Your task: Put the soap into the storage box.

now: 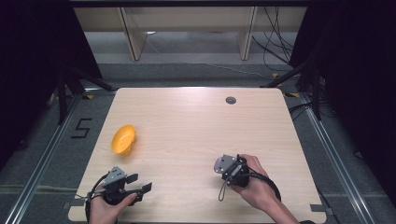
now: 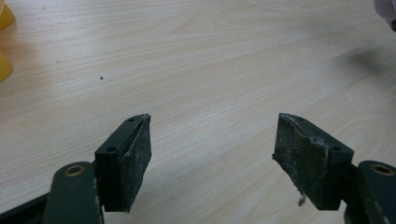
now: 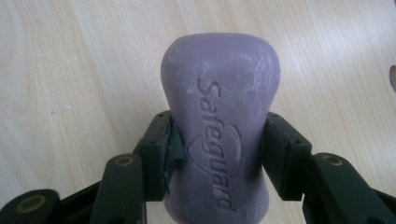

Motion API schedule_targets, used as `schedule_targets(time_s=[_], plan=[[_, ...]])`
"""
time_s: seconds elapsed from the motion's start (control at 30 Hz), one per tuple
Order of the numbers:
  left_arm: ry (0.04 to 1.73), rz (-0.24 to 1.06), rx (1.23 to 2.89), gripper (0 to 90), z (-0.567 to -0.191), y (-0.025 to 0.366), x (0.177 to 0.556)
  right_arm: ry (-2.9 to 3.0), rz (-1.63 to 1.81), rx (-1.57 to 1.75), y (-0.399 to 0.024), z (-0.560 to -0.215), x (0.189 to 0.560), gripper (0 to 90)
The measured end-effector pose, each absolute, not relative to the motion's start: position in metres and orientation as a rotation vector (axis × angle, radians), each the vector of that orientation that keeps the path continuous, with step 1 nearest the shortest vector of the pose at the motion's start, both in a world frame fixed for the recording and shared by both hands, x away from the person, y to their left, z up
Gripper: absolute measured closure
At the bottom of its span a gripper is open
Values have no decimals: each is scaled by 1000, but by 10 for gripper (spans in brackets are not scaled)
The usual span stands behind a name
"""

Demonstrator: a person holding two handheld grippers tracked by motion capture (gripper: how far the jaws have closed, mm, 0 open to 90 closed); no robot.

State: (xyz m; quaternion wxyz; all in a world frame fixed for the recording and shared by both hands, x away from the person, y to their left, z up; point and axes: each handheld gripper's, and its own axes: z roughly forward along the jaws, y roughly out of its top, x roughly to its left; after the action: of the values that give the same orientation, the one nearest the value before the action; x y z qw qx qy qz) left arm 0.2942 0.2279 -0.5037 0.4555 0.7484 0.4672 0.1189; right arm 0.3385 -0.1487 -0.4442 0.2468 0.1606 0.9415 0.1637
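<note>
My left gripper (image 1: 140,183) sits at the near left edge of the table (image 1: 196,121), its jaws spread wide with only bare wood between them. My right gripper (image 3: 217,144) is near the front right, jaws clamped on the waist of a purple soap bar (image 3: 219,126); both pads press its sides, and the stamped face looks up at the right gripper view's camera. In the high view the bar (image 1: 218,164) pokes out toward the table's middle. Farther off, left of centre, a yellow dish (image 1: 123,139) lies tipped on the wood, well apart from both grippers.
</note>
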Motion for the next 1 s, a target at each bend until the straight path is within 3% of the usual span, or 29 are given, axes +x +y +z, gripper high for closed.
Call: schedule_targets(time_s=[0.6,1.0], plan=[[1129,291,1816,256,-492,224,303,2430,564,339,-133,-439,334,501],[1004,224,1835,279,-448,196,331,2402,575,271,-122,-445,331,501]])
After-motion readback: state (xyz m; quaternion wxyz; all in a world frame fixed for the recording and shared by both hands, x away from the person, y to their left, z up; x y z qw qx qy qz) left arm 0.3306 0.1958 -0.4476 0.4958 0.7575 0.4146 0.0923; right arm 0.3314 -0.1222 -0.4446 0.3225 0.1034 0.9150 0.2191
